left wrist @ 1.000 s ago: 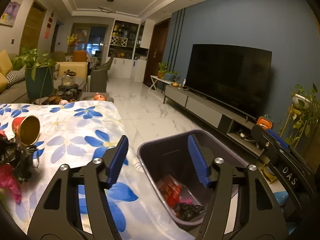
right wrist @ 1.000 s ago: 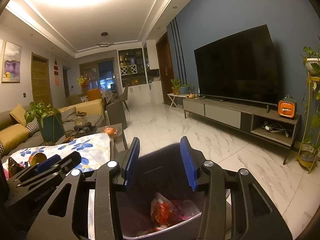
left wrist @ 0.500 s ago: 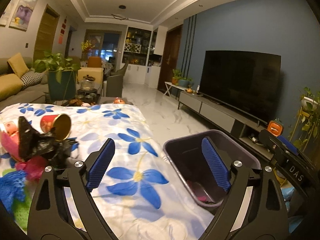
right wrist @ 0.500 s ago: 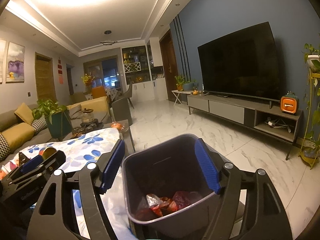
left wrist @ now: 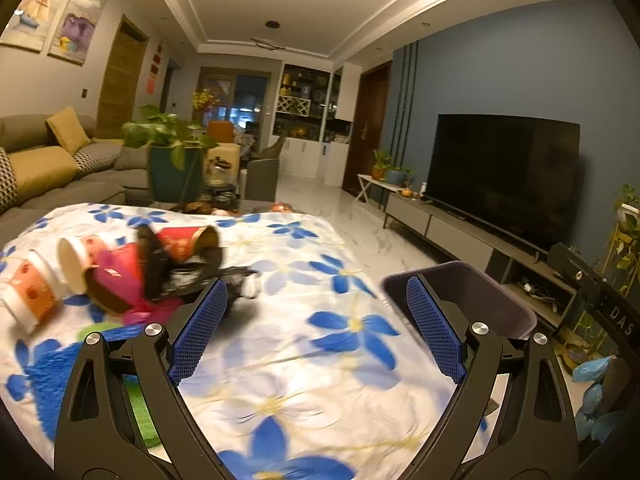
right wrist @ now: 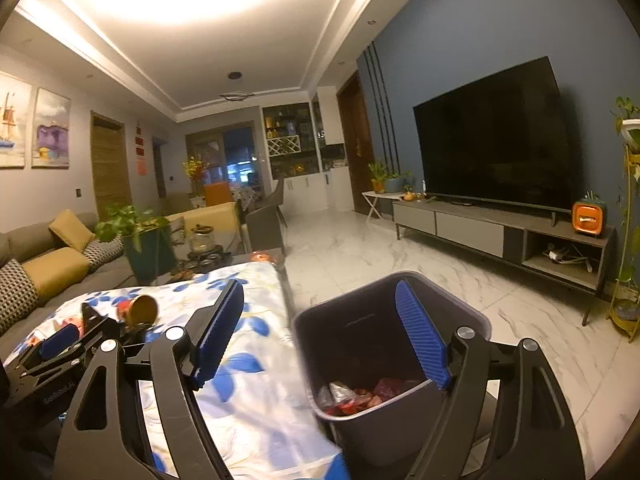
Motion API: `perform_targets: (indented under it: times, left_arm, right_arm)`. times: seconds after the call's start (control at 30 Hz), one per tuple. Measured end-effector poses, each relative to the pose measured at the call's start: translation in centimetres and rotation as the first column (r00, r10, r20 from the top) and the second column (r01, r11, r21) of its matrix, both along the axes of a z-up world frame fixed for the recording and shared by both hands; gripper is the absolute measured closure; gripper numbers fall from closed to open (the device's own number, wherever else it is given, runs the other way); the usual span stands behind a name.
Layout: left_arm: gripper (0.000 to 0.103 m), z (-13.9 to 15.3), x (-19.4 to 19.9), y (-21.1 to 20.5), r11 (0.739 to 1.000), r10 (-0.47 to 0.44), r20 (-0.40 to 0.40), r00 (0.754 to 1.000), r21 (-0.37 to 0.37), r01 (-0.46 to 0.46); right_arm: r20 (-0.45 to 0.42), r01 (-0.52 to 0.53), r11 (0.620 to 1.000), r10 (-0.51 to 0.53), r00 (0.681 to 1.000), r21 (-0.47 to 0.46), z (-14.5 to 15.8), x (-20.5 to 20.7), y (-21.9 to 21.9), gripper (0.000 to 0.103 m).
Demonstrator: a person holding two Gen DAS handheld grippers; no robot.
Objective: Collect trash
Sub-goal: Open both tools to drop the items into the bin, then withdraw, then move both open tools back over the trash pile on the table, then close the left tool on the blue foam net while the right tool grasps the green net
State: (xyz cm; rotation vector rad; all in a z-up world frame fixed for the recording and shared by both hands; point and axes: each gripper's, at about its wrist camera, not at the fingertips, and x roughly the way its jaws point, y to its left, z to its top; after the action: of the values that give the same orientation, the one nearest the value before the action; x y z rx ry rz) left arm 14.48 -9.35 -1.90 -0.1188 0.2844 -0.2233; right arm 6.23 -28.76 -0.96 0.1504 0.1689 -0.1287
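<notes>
Hovering spread wide and empty, the left tool [left wrist: 316, 316] faced paper cups [left wrist: 92, 264] and wrappers near the tabletop's [left wrist: 304, 368] left edge; the right tool [right wrist: 320, 332], also spread, hung over the trash bin [right wrist: 360, 360] beside its right edge.

Blue wall [right wrist: 460, 40] behind a television [right wrist: 496, 136] — pale marble floor [right wrist: 360, 248].

Litter pile [left wrist: 160, 268] beside bare tablecloth [left wrist: 312, 360]

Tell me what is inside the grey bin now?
At the bottom of the grey bin lie crumpled wrappers, red and silvery. The near wall hides the rest of the bottom.
</notes>
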Motion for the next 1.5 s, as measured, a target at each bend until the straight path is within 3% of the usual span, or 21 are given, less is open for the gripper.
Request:
perform_targets:
  times: [0.33, 0.7, 1.2, 1.33, 1.43, 1.5]
  left_arm:
    - [0.013, -1.2, -3.5, 6.9, 0.992, 0.12, 0.01, 0.993, 0.033, -0.121]
    - [0.013, -3.9, -5.8, 13.9, 0.972, 0.231, -0.036, 0.972, 0.058, -0.229]
    - [0.014, -7.8, -3.6, 16.7, 0.98, 0.19, -0.184, 0.964, 0.096, -0.175]
    - [0.03, -8.7, -2.9, 17.3, 0.985, 0.164, -0.246, 0.955, 0.087, -0.147]
    - [0.045, -8.9, -3.0, 17.6, 0.984, 0.171, -0.249, 0.953, 0.098, -0.151]
    - [0.062, -8.9, -3.1, 17.9, 0.984, 0.169, -0.251, 0.953, 0.09, -0.151]
  right_arm:
    - [-0.009, -0.109, 0.994, 0.109, 0.994, 0.004, -0.8, -1.0, 5.0, 0.026]
    - [-0.026, -0.224, 0.975, 0.224, 0.974, 0.008, -1.9, -1.3, 11.1, 0.026]
    - [-0.091, -0.301, 0.954, 0.298, 0.95, -0.021, -3.8, -0.5, 15.5, 0.026]
    - [-0.105, -0.316, 0.948, 0.312, 0.944, -0.025, -4.3, -0.2, 16.1, 0.026]
    - [-0.118, -0.33, 0.944, 0.324, 0.939, -0.029, -4.6, 0.1, 16.7, 0.026]
    - [-0.13, -0.341, 0.94, 0.334, 0.934, -0.032, -4.8, 0.3, 17.1, 0.026]
